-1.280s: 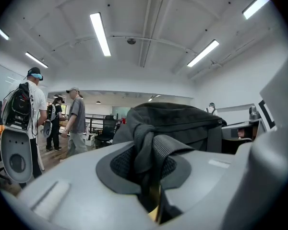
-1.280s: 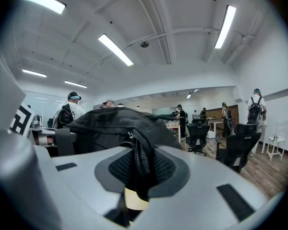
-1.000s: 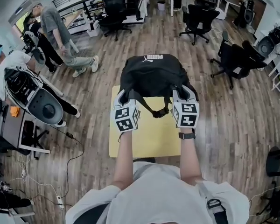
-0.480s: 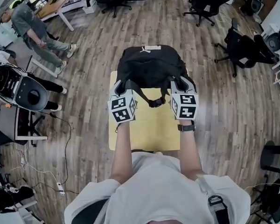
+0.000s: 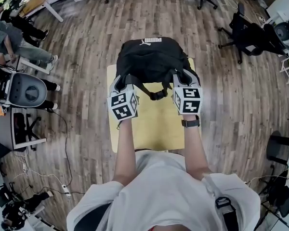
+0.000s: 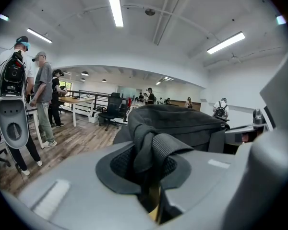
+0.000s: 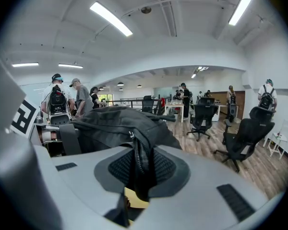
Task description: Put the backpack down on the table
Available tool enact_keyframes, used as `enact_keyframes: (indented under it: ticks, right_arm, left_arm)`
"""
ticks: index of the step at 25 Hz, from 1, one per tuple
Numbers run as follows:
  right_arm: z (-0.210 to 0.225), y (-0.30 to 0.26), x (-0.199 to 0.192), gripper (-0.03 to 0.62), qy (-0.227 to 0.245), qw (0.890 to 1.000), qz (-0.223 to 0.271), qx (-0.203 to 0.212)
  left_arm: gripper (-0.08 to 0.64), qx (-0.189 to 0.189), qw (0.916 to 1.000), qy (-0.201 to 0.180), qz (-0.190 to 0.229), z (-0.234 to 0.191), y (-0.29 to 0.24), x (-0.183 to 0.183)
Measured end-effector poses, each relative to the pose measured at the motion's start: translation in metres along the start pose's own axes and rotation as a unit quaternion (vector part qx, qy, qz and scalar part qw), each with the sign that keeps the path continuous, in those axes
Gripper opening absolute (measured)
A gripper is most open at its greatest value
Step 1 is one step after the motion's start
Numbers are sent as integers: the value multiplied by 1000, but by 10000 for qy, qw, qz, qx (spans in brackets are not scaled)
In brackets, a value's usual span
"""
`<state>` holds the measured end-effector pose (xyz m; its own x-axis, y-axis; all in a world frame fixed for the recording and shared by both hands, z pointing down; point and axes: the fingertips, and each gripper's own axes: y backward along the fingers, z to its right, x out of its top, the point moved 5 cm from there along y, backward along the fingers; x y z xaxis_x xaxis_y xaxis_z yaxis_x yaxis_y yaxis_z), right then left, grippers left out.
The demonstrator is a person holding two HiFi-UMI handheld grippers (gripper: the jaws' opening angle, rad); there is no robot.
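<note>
The black backpack (image 5: 151, 59) is held up by both grippers over the far end of the yellow table (image 5: 149, 126). I cannot tell if its bottom touches the table top.

The left gripper (image 5: 121, 83) is at the near left side of the backpack. In the left gripper view, its jaws are close together and pinch a thick fold of the backpack's grey cloth (image 6: 151, 152). The rest of the backpack (image 6: 182, 123) bulges just past the jaws. A bit of yellow table shows down in the narrow gap.

The right gripper (image 5: 181, 80) is at the near right side of the backpack. In the right gripper view, its jaws are also close together and squeeze a fold of the backpack with a zipper (image 7: 138, 159) on it. Yellow table shows under that fold too.

A black strap (image 5: 156, 93) hangs down from the backpack between the two grippers. The person has a dark watch (image 5: 190, 123) on the right wrist.

The table stands on a wooden floor (image 5: 86, 47). Black office chairs (image 5: 245, 32) stand far off to the right. Other people (image 5: 12, 35) are at the far left.
</note>
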<state>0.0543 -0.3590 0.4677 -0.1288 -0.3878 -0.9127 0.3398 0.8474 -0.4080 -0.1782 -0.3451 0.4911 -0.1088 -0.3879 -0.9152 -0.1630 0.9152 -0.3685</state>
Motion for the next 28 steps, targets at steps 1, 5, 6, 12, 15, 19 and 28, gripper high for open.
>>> enact_keyframes:
  ticks: [1,5,6,12,15,19,28]
  right_arm:
    - [1,-3,-2,57,-9,10000,-35,-14]
    - [3,-19,-11,57,-39,9998,-193,-33]
    - [3,-22,-13,57,-39,9997,-236,-28]
    - [0,-39,-30,57,-56,9988,-484,49]
    - [-4,-48,-36,57,-59,9982,-583,81]
    - [-6,-61,-47,58,-59,9972,-738,101]
    - [-5,-83,-74,58,-154,9942,-1061,110]
  left_arm:
    - [54,-8,10000,13,-34,0,-4,-2]
    - [54,-12,9998,67,-182,-6,-19,-12]
    - [54,-6,9997,83,-221,-8,-22,-15]
    - [54,86,9992,95,-376,-18,-33,-33]
    - [54,105,9988,121,-458,-26,-39,-40]
    - [55,125,9977,179,-637,-33,-48,-54]
    - [55,150,9952,203,-942,-43,-68,-81]
